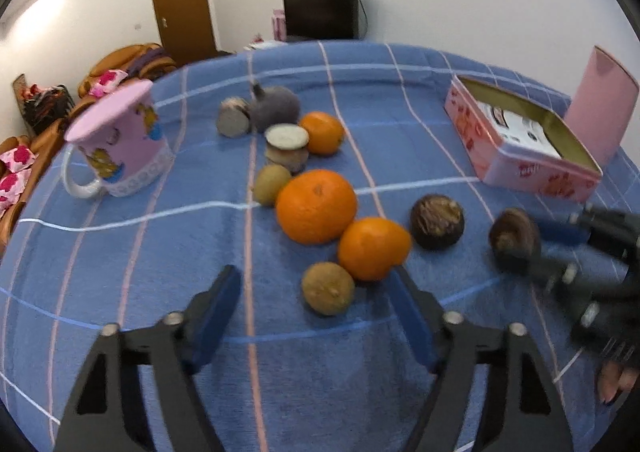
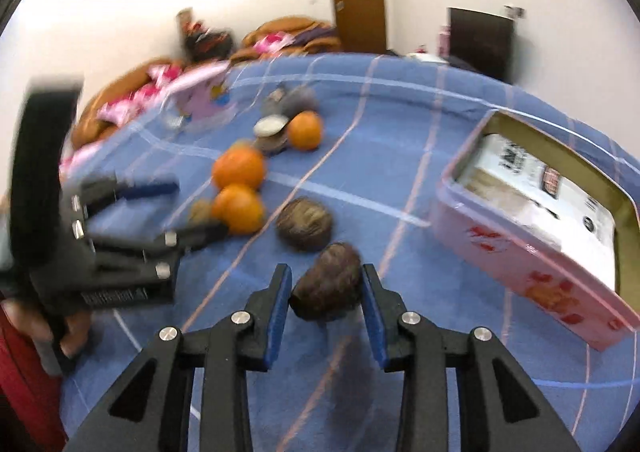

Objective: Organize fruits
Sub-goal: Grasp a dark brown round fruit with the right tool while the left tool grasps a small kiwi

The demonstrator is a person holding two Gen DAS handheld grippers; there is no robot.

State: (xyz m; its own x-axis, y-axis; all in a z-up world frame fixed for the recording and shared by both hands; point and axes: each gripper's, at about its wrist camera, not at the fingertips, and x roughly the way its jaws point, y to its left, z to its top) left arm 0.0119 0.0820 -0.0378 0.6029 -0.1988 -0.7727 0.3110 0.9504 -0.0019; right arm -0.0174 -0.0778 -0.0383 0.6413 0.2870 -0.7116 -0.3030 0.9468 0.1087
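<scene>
between the blue pads of the right gripper sits a dark brown fruit, jaws closed against its sides just off the blue checked cloth, near the open pink tin; it looks hard, round and light, likely to roll, so grip across the widest middle. left gripper hangs spread wide, holding nothing, over a small brown fruit. count: three oranges, two dark brown fruits, two small brown ones, one tin.

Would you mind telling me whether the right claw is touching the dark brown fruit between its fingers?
Touching. The right wrist view shows the right claw with both blue pads pressed against the dark brown fruit, no gap on either side.
</scene>
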